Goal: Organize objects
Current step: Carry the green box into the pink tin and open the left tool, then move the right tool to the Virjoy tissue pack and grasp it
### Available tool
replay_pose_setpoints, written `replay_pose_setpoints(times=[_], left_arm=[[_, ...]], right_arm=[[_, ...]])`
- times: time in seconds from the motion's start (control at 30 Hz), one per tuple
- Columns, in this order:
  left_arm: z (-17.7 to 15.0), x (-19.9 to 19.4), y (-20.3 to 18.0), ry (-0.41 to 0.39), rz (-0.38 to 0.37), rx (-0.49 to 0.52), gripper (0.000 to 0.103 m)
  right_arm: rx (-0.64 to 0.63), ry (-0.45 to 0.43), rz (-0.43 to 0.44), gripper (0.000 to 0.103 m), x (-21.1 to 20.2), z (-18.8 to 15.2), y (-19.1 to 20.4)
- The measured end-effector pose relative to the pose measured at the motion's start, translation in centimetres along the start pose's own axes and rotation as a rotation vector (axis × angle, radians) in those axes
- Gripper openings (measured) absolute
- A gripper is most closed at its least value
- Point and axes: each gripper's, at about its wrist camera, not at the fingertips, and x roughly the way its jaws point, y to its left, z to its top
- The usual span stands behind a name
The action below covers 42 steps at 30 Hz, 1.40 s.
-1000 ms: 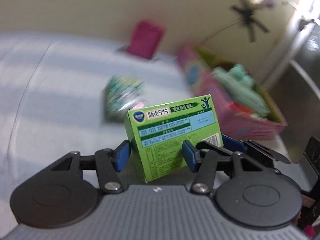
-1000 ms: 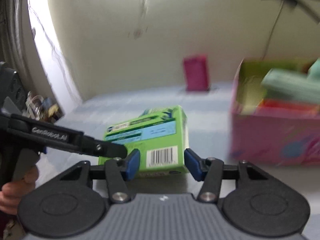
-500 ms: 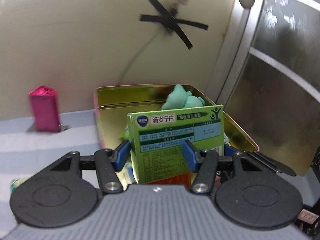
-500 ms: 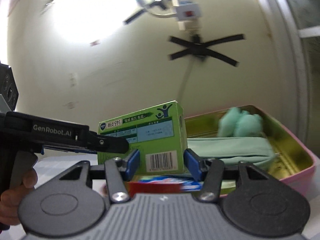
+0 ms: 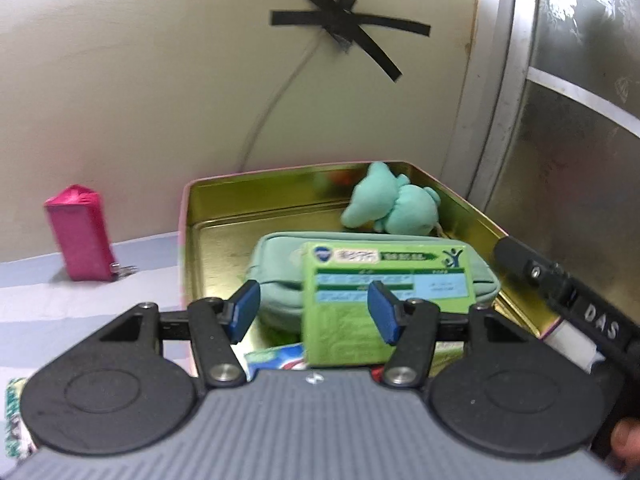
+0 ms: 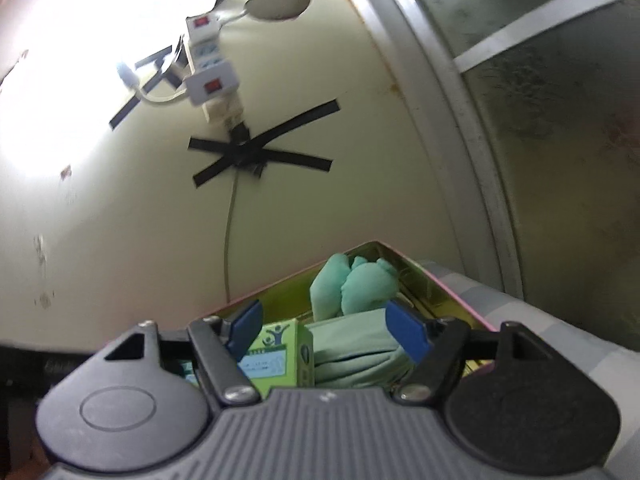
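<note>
1. Left tongs [image 5: 316, 312] parted over the near end of the gold-lined tin [image 5: 208, 248], jaws just opened a little wider, blue pads clear of everything
2. Green box [image 5: 384, 300] inside the tin, tilted, leaning against the teal pouch [image 5: 280, 256]; in the left view the box overlaps the right-hand pad, in front of or beside it, with a clear gap to the left-hand pad
3. Right tongs [image 6: 324, 328] also open, jaws just spread much wider, nothing pinched; green box [image 6: 280, 356] seen low, near the left-hand pad, teal pouch [image 6: 352, 348] between the pads further back
4. Teal plush toy [image 5: 392, 208] at the far end of the tin, behind the pouch; same toy [image 6: 352, 284] visible from the right view against the far wall of the tin [image 6: 424, 276]
5. Red and blue packets partly visible in the tin under the box, too hidden to name
6. Pink pouch [image 5: 80, 236] upright on the pale worktop [image 5: 80, 304], left of the tin and apart from it, near the wall
7. Patterned item [image 5: 12, 412] at the lower left edge, mostly cut off
8. Black tape cross [image 6: 260, 152] and a cable on the cream wall behind the tin; power strip [image 6: 208, 68] above it
9. Fingertip [image 5: 624, 436] of a person at the lower right, beside the black body of the other tongs
</note>
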Motion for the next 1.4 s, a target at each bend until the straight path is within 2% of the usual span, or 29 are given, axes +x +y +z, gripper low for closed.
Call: replay_pose_setpoints(times=[0.17, 0.27, 0.57, 0.73, 0.97, 1.27, 1.33, 1.4], left_arm=[[-1.0, -3.6, 2.3, -0.054, 0.065, -0.017, 0.068], [-1.9, -5.2, 3.5, -0.065, 0.104, -0.018, 0.068], [-5.7, -7.8, 6.3, -0.029, 0.159, -0.018, 0.068], [-7.9, -8.4, 8.0, -0.004, 0.187, -0.017, 0.068], [-10.9, -9.1, 13.4, 0.049, 0.276, -0.076, 0.068], [-12.8, -9.5, 22.2, 0.094, 0.465, -0.167, 0.068], [-13.3, -9.5, 23.9, 0.077, 0.474, -0.213, 0.072], [-13.8, -9.9, 25.0, 0.041, 0.447, -0.257, 0.074]], right_arm=[[-0.047, -0.029, -0.004, 0.071, -0.8, -0.5, 0.9], [-0.068, -0.021, 0.003, 0.071, -1.1, -0.9, 1.7], [-0.101, 0.015, 0.066, 0.071, -5.0, -3.1, 4.9], [-0.116, 0.079, 0.137, 0.071, -7.0, -4.7, 7.2], [-0.26, 0.187, 0.301, 0.071, -7.6, -7.5, 13.0], [-0.385, 0.373, 0.408, 0.071, -4.7, -12.0, 21.0], [-0.415, 0.409, 0.424, 0.071, -3.6, -12.7, 22.7], [-0.469, 0.448, 0.421, 0.071, -2.5, -13.6, 24.4]])
